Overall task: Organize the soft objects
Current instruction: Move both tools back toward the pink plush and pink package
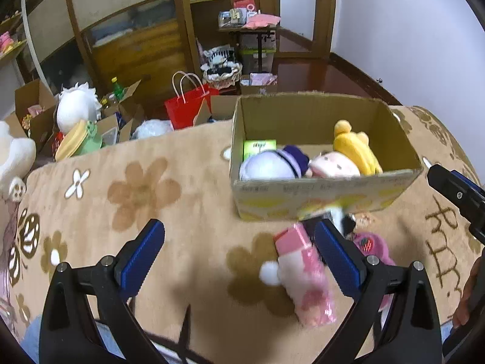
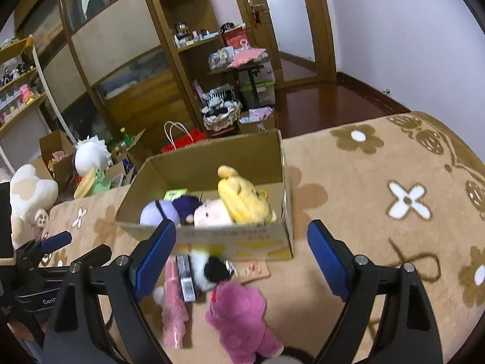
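Observation:
An open cardboard box [image 1: 391, 188] [image 2: 260, 241] stands on the flowered beige blanket [image 1: 188, 212]. Inside lie a yellow plush [image 1: 354, 148] [image 2: 245, 197], a pale pink-faced plush [image 1: 332, 166] and a white-and-purple plush [image 1: 272, 166] [image 2: 163, 209]. In front of the box lie a light pink plush [image 1: 303, 279] [image 2: 172, 303], a magenta plush [image 2: 239, 315] [image 1: 374, 244] and a black-and-white plush [image 2: 209, 270]. My left gripper [image 1: 239, 227] is open; the light pink plush lies against its right finger's inner side. My right gripper [image 2: 241, 230] is open above the magenta plush, holding nothing.
A dark packet with a barcode [image 2: 186, 276] and a flat printed card [image 2: 254, 270] lie by the box. Beyond the blanket's far edge are a red paper bag [image 1: 188, 106], open cartons [image 1: 33, 106], a white plush [image 1: 77, 106] and wooden cabinets [image 1: 136, 45].

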`<state>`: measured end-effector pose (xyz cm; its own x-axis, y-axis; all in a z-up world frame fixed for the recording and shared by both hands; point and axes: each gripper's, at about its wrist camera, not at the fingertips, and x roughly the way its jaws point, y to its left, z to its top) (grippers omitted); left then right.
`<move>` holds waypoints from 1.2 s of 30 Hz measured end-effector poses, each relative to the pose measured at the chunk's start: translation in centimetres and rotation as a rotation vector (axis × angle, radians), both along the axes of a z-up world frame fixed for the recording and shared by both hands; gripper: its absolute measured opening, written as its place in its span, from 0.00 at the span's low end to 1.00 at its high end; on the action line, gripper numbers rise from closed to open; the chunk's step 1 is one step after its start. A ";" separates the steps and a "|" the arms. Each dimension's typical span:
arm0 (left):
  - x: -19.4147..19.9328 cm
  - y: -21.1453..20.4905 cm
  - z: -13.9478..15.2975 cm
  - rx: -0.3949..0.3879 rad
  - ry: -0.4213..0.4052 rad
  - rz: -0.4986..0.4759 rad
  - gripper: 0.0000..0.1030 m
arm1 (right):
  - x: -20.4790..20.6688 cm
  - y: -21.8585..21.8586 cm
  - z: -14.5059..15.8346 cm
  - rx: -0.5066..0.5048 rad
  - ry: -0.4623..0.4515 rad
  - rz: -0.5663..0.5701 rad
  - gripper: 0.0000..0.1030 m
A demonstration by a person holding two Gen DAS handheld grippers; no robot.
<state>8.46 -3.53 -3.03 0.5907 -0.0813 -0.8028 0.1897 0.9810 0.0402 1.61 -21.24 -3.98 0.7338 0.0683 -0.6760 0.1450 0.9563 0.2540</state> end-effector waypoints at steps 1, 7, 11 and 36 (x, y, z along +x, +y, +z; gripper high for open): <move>-0.2 0.1 -0.1 -0.001 0.006 -0.002 0.96 | -0.3 0.2 -0.2 -0.001 0.007 0.004 0.90; -1.3 0.6 -0.7 -0.015 0.047 0.003 0.96 | -1.6 1.3 -0.8 -0.006 0.038 0.018 1.00; -1.7 0.5 -1.4 -0.004 0.070 -0.008 0.96 | -2.3 1.9 -1.1 -0.008 0.039 0.019 1.00; -0.7 -2.7 -5.5 0.023 0.212 -0.098 0.96 | -1.4 1.3 -6.0 0.035 0.168 0.002 1.00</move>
